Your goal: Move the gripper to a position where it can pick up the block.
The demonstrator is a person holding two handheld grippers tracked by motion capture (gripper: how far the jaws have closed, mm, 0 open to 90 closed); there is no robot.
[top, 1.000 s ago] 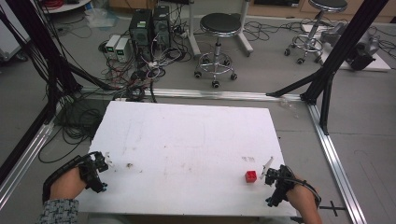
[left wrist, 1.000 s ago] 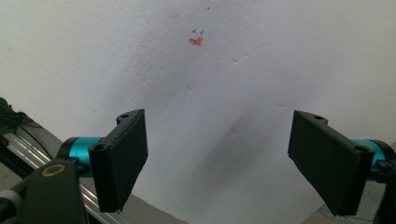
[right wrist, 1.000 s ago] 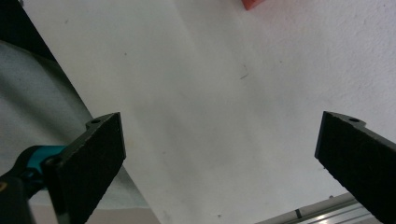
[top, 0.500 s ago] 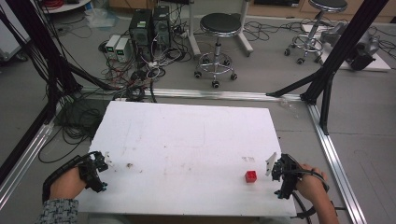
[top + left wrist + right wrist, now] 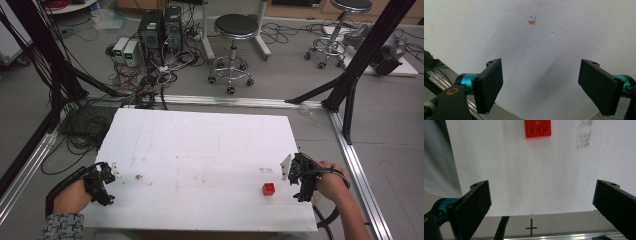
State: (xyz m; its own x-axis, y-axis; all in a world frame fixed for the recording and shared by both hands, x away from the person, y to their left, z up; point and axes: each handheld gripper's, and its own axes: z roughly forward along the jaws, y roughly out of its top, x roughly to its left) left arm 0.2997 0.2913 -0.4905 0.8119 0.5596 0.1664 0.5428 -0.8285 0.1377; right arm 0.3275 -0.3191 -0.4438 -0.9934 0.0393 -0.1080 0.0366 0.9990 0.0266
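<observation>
From the high view, your left gripper [image 5: 102, 180] sits at the near left corner of the white tabletop [image 5: 200, 150], held in your left hand [image 5: 72, 196], with a patterned sleeve [image 5: 62, 227] at the bottom edge. Your right gripper [image 5: 296, 172] rests at the near right edge, gripped by your right hand [image 5: 327, 182], its cable [image 5: 327, 222] looping down off the board. A small red brick [image 5: 269, 189] lies on the tabletop just beside your right gripper, toward the middle of the board and apart from it. A faint brownish smudge [image 5: 138, 177] marks the surface near your left gripper. Beyond the tabletop, two stools [image 5: 235, 30] stand on the floor, with computer boxes [image 5: 160, 25] and a tangle of cables [image 5: 150, 75] to the left.

In the left gripper view, your fingers [image 5: 489, 85] are spread wide, released, with bare white tabletop between them. A small orange mark [image 5: 532, 22] with blue flecks sits on the surface ahead. An aluminium rail [image 5: 439, 75] runs past at the lower left.

In the right gripper view, your fingers [image 5: 474, 205] are likewise released and far apart, holding nothing. The red brick [image 5: 538, 128] lies ahead at the top, two studs showing, roughly centred between the fingers but well clear of them. A grey smudge [image 5: 584, 135] sits to its right, and a black cross mark [image 5: 531, 228] shows below the tabletop's edge.
</observation>
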